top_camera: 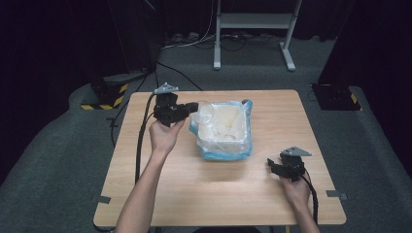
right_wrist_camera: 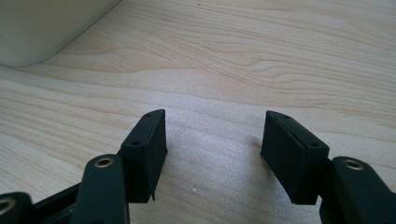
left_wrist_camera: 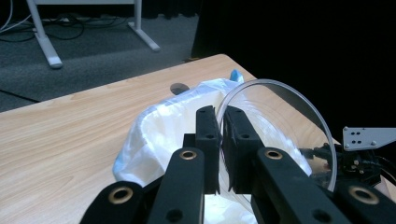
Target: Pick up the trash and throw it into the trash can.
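A clear round lid (left_wrist_camera: 280, 126) is gripped by its rim in the closed left hand-held gripper (left_wrist_camera: 222, 135) and is held above the near edge of a bag-lined bin (top_camera: 224, 127) just beyond it. The lid is thus lifted but not yet set down or dropped in; that step is judged to remain. The right hand-held gripper (right_wrist_camera: 212, 140) is rested on the desk (right_wrist_camera: 280, 56), spread wide and empty. Counted: one lid, one bin, two hand-held grippers.
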{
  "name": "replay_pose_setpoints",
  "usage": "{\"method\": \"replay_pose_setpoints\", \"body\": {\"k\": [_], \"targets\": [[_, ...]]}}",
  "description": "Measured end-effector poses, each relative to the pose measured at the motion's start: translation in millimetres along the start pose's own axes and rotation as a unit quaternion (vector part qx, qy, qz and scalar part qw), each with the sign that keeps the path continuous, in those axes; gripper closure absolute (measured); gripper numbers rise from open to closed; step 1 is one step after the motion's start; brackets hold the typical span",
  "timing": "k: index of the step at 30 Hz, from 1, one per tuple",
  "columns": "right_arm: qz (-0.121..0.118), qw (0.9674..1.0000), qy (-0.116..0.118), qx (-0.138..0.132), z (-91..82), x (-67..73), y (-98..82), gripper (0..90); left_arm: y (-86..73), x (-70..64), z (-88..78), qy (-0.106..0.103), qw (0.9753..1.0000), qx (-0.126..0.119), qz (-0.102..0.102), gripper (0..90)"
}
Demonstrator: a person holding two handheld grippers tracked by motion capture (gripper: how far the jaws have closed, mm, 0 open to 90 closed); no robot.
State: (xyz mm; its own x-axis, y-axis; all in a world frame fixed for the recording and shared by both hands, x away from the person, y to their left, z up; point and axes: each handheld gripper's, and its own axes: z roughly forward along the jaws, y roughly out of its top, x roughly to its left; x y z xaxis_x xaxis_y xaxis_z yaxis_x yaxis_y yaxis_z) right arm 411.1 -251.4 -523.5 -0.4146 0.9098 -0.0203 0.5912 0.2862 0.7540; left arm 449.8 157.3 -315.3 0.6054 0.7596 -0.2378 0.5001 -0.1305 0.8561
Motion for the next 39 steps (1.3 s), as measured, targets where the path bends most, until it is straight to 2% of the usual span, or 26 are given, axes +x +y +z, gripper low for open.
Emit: {"method": "replay_pose_setpoints", "body": {"k": [4, 14, 20, 24, 35, 39], "targets": [[0.000, 1.0000, 0.000, 0.000, 0.0, 0.0, 0.0, 39.9, 1.1, -3.2, 10.0, -0.003, 1.0000, 0.005, 0.007, 84.4], [0.000, 1.0000, 0.000, 0.000, 0.0, 0.0, 0.0, 39.9, -0.7, -8.3, 34.4, -0.008, 0.9997, 0.022, 0.007, 84.3], [0.000, 1.0000, 0.000, 0.000, 0.0, 0.0, 0.0, 39.8, -1.6, -9.8, 46.9, -0.003, 0.9995, 0.029, 0.012, 83.9], [-0.001, 1.0000, 0.000, 0.000, 0.0, 0.0, 0.0, 39.8, -4.0, -8.8, 54.9, 0.001, 0.9990, 0.041, 0.016, 83.9], [0.000, 1.0000, 0.000, 0.000, 0.0, 0.0, 0.0, 39.8, -16.8, -1.2, 69.8, 0.013, 0.9983, 0.055, 0.010, 83.5], [0.000, 1.0000, 0.000, 0.000, 0.0, 0.0, 0.0, 39.8, -19.7, -0.3, 74.6, 0.012, 0.9980, 0.061, 0.011, 83.1]]}}
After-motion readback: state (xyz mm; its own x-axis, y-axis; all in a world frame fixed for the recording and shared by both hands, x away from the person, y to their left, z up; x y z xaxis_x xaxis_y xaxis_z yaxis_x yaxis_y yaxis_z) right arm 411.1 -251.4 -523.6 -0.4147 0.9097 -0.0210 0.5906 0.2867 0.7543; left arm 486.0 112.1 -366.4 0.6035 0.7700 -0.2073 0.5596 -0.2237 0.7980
